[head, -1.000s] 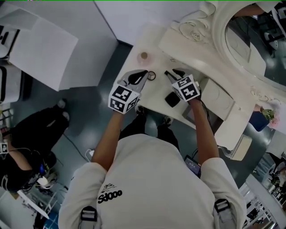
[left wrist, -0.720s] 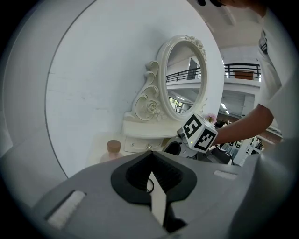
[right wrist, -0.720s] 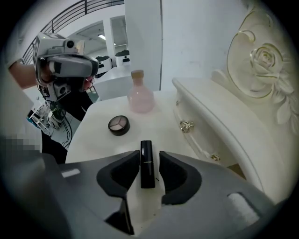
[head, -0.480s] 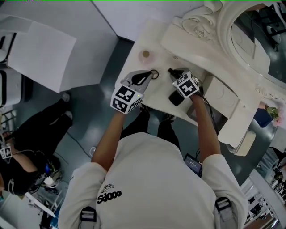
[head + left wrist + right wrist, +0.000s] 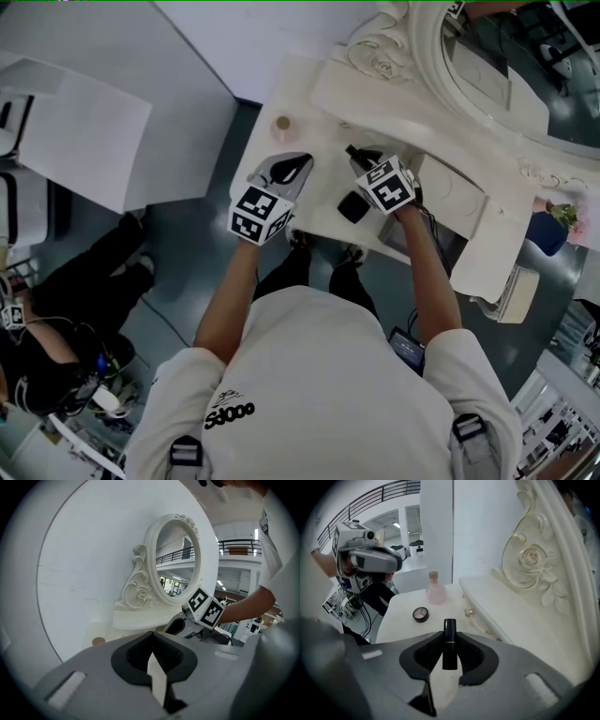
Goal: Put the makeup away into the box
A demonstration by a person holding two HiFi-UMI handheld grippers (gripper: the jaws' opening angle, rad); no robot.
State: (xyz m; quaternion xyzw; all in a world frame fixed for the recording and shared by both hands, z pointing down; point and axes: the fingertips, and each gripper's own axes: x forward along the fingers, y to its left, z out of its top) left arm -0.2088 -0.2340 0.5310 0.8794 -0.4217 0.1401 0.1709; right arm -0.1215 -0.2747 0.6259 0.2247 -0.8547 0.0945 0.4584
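My right gripper [image 5: 449, 638] is shut on a black lipstick [image 5: 449, 645], which stands upright between the pads with its top sticking out past them. In the head view the right gripper [image 5: 357, 156] hovers over the white vanity table [image 5: 302, 94]. A round eyeshadow compact [image 5: 421, 614] lies on the table beyond the lipstick. A pink bottle [image 5: 435, 590] with a cork top [image 5: 281, 125] stands near the far left corner. My left gripper [image 5: 300, 163] is shut with nothing in it [image 5: 152, 652], held just left of the right one.
An ornate white mirror [image 5: 487, 56] rises along the back of the table on a raised shelf with a small drawer knob [image 5: 468, 613]. A white box-like rectangle [image 5: 457, 192] lies right of my right wrist. A person in black [image 5: 56, 328] crouches on the floor at left.
The compact that showed at the left gripper's tip is now hidden behind it in the head view. Both grippers have drifted slightly over the table, the right one still with the lipstick.
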